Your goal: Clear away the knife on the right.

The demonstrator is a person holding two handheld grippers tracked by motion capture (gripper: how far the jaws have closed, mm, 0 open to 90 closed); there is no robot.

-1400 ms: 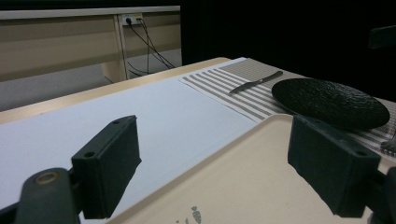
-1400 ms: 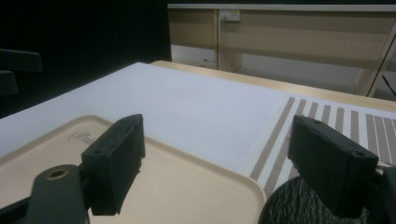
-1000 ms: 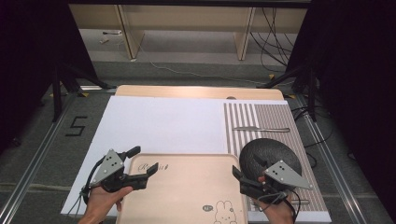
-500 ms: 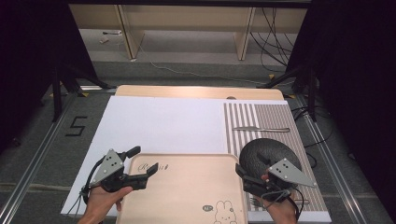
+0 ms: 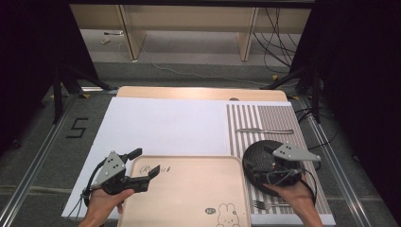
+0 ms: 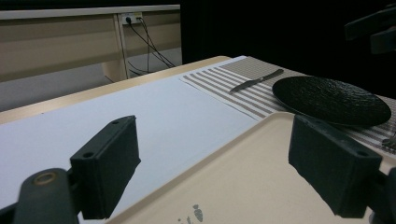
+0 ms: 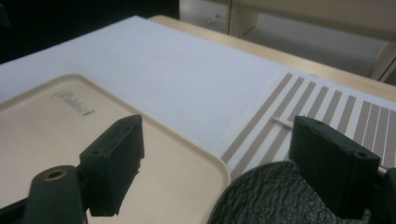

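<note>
One beige tray (image 5: pixel 189 189), one black plate (image 5: pixel 257 158), one knife (image 5: pixel 264 130), one fork (image 5: pixel 265 204), one striped placemat (image 5: pixel 274 118) and one white sheet (image 5: pixel 165 125) lie on the table, worked by two grippers. The left gripper (image 5: pixel 144 168) is held low at the tray's near-left corner, its hand (image 5: pixel 106 203) coming in from the bottom edge with the wrist angled toward the right; its jaws stand wide apart and released, one over the white sheet and one over the tray, straddling the tray's rim with nothing between them. From this gripper the plate lies ahead and to the right, past the tray's far edge, with the knife beyond it on the placemat. The right gripper (image 5: pixel 265 165) hovers over the near part of the plate, its hand (image 5: pixel 295 196) rising from below and its grey plate pointing right; its jaws also gape open and hold nothing, one above the tray's right corner and one above the plate's textured surface. The fork lies just behind this gripper, beside the hand, on the placemat. A small pale sliver (image 7: pixel 282 121) rests on the stripes ahead of its jaws.
</note>
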